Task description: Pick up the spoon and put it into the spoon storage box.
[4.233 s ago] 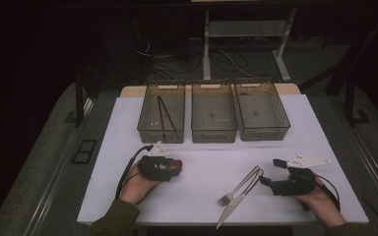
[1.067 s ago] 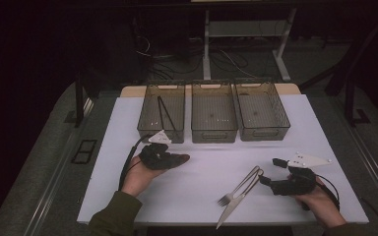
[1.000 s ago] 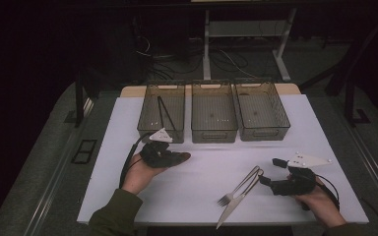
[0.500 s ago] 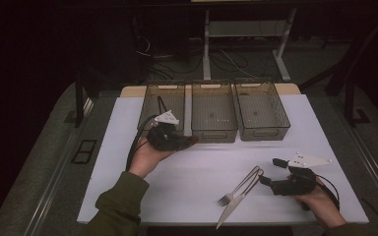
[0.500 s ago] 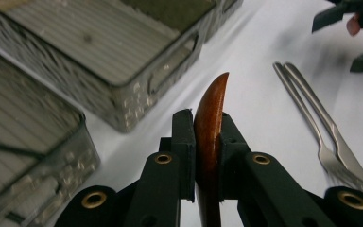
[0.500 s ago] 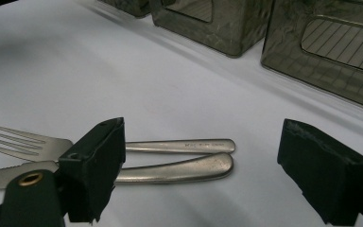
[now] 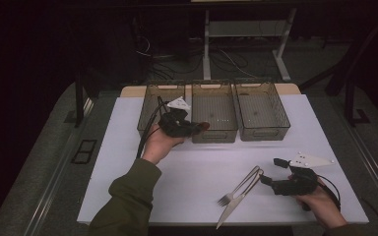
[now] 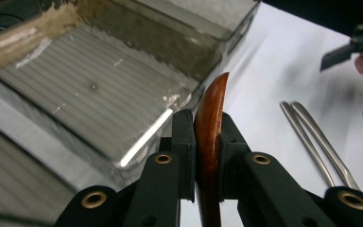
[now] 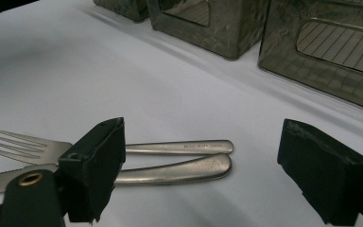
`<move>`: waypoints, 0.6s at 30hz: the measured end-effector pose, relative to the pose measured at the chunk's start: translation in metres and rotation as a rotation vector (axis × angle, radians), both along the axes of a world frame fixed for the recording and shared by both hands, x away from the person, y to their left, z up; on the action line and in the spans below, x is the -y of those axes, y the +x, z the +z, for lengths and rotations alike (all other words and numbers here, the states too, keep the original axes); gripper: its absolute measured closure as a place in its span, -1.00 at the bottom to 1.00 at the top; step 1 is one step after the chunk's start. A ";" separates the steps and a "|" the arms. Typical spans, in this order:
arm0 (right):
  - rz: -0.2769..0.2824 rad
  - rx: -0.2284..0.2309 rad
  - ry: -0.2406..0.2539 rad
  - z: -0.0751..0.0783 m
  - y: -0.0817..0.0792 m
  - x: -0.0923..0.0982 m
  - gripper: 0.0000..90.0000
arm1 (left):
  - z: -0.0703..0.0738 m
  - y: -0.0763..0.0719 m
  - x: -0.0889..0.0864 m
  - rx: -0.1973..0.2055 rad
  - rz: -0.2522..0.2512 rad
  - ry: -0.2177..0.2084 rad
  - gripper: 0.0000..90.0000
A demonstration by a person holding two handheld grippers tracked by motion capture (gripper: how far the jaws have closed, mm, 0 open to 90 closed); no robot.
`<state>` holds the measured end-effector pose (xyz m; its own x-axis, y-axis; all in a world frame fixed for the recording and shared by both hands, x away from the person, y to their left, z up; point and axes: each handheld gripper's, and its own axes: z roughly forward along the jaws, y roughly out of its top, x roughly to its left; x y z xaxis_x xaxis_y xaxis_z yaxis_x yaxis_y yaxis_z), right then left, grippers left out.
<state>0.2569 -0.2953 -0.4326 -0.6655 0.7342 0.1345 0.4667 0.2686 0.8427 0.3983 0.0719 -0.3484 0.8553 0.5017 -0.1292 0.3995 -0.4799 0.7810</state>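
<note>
My left gripper [image 7: 193, 128] is raised over the front edge of the middle bin [image 7: 214, 135], shut on a reddish-brown wooden utensil [image 7: 204, 126]. In the left gripper view that wooden utensil [image 8: 211, 113] stands edge-on between the pressed jaws of my left gripper [image 8: 208, 130], its tip over the bin's corner [image 8: 189, 71]. My right gripper [image 7: 271, 171] rests low at the right front of the table, open, beside a steel fork [image 7: 239, 186] and knife [image 7: 232, 208]. Between the wide jaws of my right gripper [image 9: 203, 135] lie the fork's handle [image 9: 179, 147] and the knife's handle [image 9: 184, 169], untouched.
Three translucent bins stand in a row at the back of the white table [image 7: 128, 162]: the left bin [image 7: 147, 115] holds dark slender items, and the right bin [image 7: 263, 132] looks bare. Dark floor, cables and a desk frame [image 7: 206, 44] lie beyond.
My left hand has lifted the wooden utensil and carried it away from the person toward the bins. My right gripper, the fork and the knife have not moved.
</note>
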 end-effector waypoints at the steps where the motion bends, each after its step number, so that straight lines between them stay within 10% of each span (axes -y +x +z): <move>1: -0.001 0.000 0.001 0.000 0.000 0.000 -0.66 | 0.000 0.002 0.003 0.002 0.002 -0.001 0.79; 18: 0.000 -0.007 0.017 0.000 -0.001 0.001 -0.66 | 0.013 0.049 0.042 0.026 0.029 0.005 0.79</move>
